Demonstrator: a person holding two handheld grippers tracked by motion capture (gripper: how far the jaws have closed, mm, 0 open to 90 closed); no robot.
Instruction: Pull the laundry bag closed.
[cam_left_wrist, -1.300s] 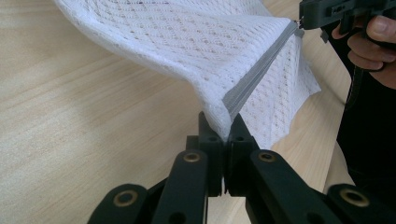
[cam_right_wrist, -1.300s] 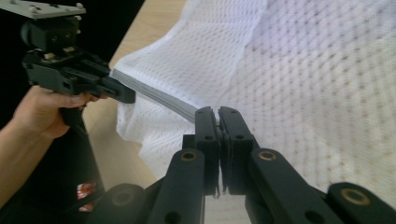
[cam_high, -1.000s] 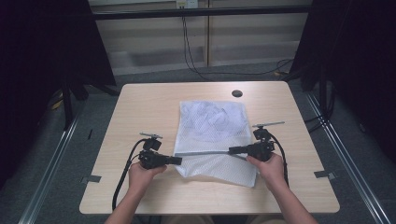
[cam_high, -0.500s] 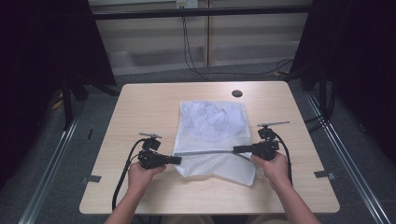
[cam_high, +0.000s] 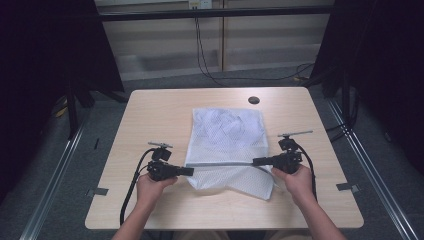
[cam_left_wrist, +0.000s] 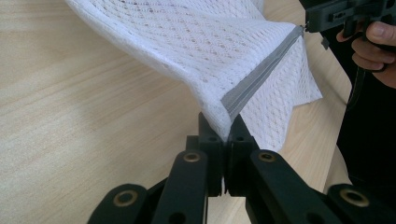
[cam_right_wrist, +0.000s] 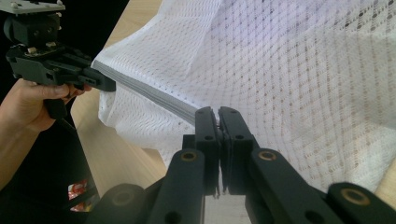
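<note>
Mesh laundry bag: we hold its zipper edge taut, left hand-held gripper and right hand-held gripper clamped on its ends, zipper unopened.

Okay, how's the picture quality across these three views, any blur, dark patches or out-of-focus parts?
High view: even light on the table, surroundings nearly black, slightly soft. Left gripper view: mesh bag and its grey zipper sharp, the near jaws blurred. Right gripper view: the mesh weave crisp, the jaws soft, dark at left.
</note>
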